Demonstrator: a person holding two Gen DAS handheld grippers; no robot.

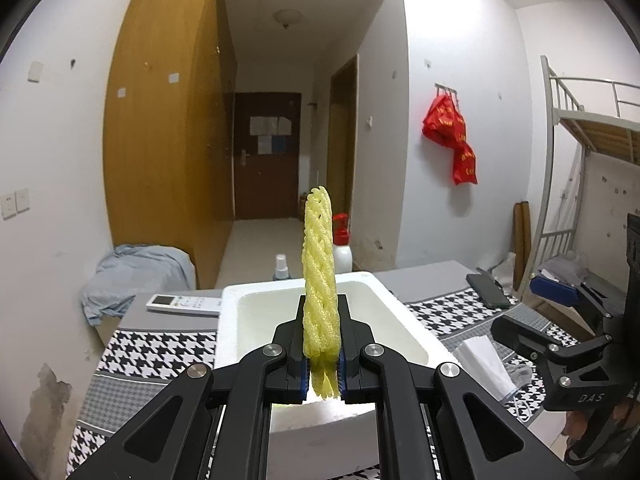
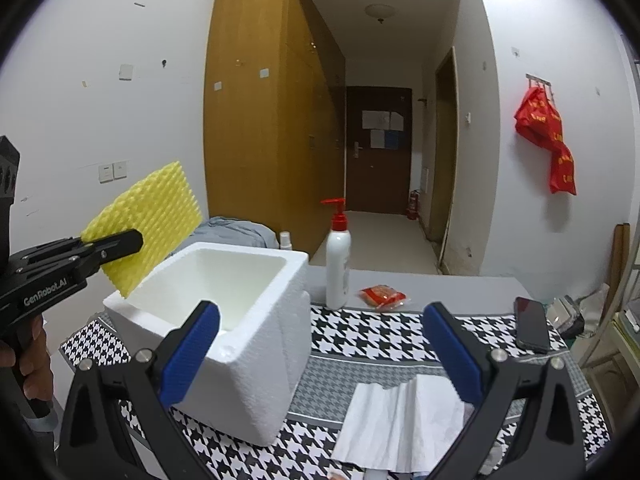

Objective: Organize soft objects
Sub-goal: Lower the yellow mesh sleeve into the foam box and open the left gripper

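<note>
My left gripper is shut on a yellow foam net sleeve, held upright over the open white foam box. In the right wrist view the same left gripper holds the yellow foam sleeve above the box's left rim. My right gripper is open and empty, its blue pads spread wide, to the right of the box and above a white tissue. The right gripper also shows at the right edge of the left wrist view. The tissue shows there too.
The table has a houndstooth cloth. On it stand a white pump bottle with red top, a small spray bottle, a red snack packet, a black phone and a remote. A grey sock lies by the tissue.
</note>
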